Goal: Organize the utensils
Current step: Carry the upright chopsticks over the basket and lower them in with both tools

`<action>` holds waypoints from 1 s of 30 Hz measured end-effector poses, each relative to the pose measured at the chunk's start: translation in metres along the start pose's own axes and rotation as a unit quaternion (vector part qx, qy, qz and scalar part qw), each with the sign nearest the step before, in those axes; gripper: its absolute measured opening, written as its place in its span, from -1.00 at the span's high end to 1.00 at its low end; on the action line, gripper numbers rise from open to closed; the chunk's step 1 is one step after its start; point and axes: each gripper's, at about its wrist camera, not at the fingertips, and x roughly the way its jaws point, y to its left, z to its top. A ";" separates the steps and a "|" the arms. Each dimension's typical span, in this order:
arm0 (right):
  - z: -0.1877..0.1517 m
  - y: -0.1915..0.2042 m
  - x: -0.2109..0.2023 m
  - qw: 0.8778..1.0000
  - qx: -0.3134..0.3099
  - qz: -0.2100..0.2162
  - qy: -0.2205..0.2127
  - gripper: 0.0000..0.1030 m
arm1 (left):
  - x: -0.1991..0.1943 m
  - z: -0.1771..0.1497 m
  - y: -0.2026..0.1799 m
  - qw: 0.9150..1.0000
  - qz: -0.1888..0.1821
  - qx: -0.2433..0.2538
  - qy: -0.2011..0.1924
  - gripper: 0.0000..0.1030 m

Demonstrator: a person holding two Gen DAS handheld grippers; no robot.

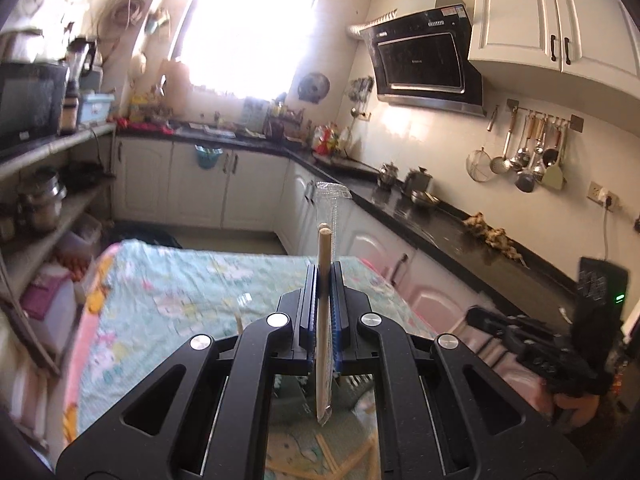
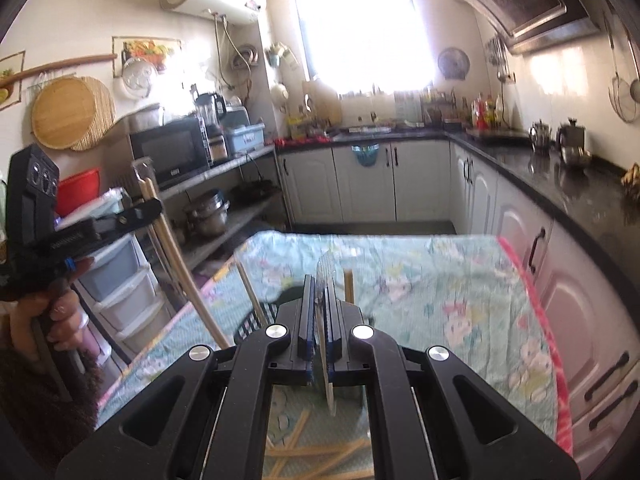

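My left gripper point(image 1: 324, 270) is shut on a pale wooden chopstick point(image 1: 324, 248) that stands upright inside a clear plastic sleeve point(image 1: 330, 200). From the right wrist view, the left gripper point(image 2: 149, 206) is held up at the left by a hand, with the sleeved chopsticks point(image 2: 176, 256) slanting down through it. My right gripper point(image 2: 320, 280) is shut on another clear plastic sleeve point(image 2: 325, 270) with a pale stick inside. The right gripper point(image 1: 476, 315) also shows at the right of the left wrist view. Several loose chopsticks point(image 2: 320, 452) lie on the cloth below both grippers.
A table under a pale green cartoon-print cloth point(image 2: 420, 280) lies ahead. A black mesh basket point(image 2: 256, 322) with chopsticks in it sits just left of my right gripper. A black counter point(image 1: 460, 236) with white cabinets runs along the right; open shelves point(image 2: 224, 168) stand on the left.
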 end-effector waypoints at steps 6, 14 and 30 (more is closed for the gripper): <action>0.032 0.011 -0.011 0.999 -0.013 0.011 -0.050 0.91 | 0.007 0.017 0.000 0.999 0.032 0.015 -0.026 0.94; 0.060 0.025 -0.003 0.995 -0.038 0.007 -0.088 0.91 | 0.033 0.016 0.006 0.998 0.057 0.022 -0.023 0.94; 0.044 0.012 0.066 0.998 -0.028 0.006 -0.053 0.91 | 0.074 -0.026 0.023 0.996 0.085 0.022 0.006 0.94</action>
